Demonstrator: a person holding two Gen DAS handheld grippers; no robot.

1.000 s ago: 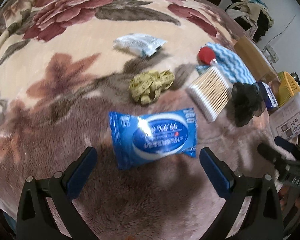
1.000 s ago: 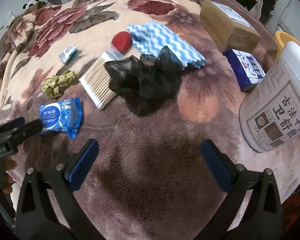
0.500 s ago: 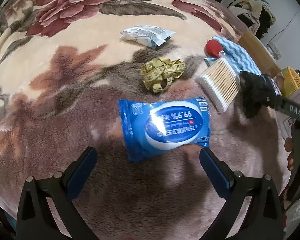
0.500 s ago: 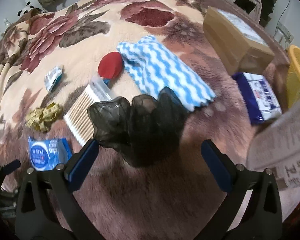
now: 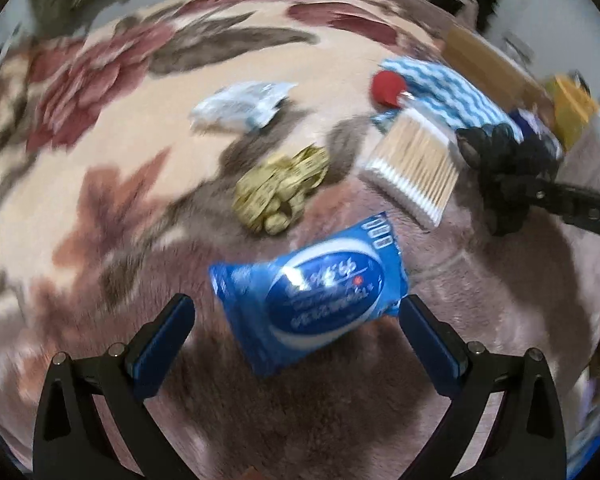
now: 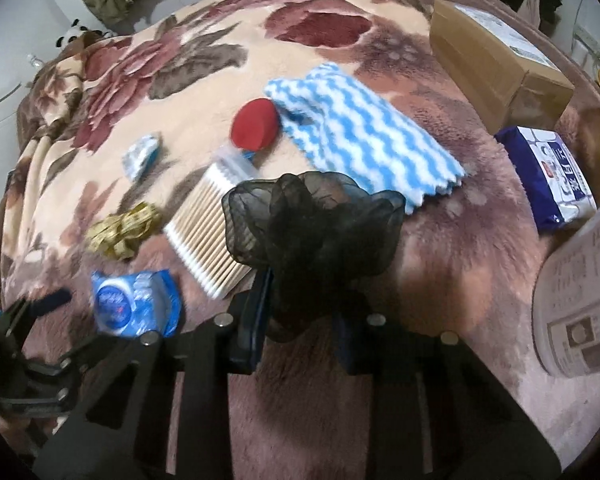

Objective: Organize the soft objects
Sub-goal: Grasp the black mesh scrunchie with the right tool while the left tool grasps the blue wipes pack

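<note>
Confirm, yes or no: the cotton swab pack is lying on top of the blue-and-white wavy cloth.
No. The cotton swab pack lies on the blanket beside the wavy cloth, not on it.

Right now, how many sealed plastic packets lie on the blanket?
3: the bright blue wipes packet between the left gripper's jaws, a pale crumpled packet farther up the blanket, and a dark blue packet beside the cardboard box. Others may be hidden.
</note>
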